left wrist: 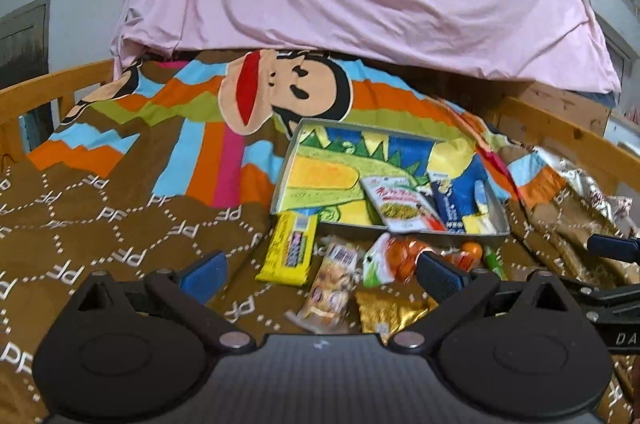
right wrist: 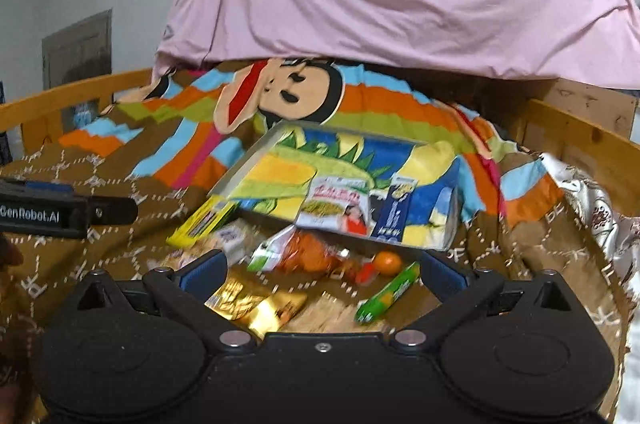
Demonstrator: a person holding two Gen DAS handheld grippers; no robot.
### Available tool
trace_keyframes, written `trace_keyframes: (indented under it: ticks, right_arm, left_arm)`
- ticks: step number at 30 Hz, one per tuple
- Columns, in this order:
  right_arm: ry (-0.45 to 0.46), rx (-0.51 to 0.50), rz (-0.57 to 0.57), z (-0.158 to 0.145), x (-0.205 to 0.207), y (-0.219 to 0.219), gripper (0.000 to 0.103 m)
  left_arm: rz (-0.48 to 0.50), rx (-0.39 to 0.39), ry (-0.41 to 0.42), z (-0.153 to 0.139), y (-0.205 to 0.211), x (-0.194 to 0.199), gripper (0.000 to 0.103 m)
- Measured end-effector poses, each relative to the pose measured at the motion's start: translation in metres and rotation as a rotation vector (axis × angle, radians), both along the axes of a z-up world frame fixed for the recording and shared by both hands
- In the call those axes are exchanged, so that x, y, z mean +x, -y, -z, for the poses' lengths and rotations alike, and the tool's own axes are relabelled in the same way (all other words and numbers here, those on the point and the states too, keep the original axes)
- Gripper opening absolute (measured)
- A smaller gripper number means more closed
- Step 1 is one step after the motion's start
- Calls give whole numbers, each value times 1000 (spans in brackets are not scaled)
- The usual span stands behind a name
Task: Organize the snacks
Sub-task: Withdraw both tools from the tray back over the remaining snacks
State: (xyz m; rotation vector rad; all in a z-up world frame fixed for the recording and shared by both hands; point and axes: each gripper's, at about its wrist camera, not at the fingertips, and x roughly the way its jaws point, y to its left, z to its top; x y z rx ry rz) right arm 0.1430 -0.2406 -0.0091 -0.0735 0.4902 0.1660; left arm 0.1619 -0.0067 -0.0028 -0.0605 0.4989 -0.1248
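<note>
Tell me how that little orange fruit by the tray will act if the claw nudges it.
The orange fruit looks round, so it will probably roll. The blanket under it is soft and rumpled, which should stop it quickly. Its smooth skin may slip between the pads.

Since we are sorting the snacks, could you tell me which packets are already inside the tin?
Two: the white packet with a red corner and the dark blue stick packet beside it. The yellow packet, gold packet and green stick lie outside on the blanket.

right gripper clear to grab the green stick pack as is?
Probably yes. The right gripper is open and empty, and the green stick pack lies alone on the bedspread just ahead of its right finger, with nothing on top of it.
</note>
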Motion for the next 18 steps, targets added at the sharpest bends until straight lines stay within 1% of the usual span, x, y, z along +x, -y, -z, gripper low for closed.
trace_keyframes:
  ticks: [6,11,18]
  right_arm:
    - [-80,-13,-3,16,-7,-17,102]
    - [-144,-41,-35,29,-16,-31,102]
    - [-223,-64,-102,43,-9,-43,102]
  left_arm:
    - [-10,5,0,9,-15,-12,103]
    - [-21,4,-49,22,-24,-12,103]
    - [-29,35,-98,33,-25,-5,103]
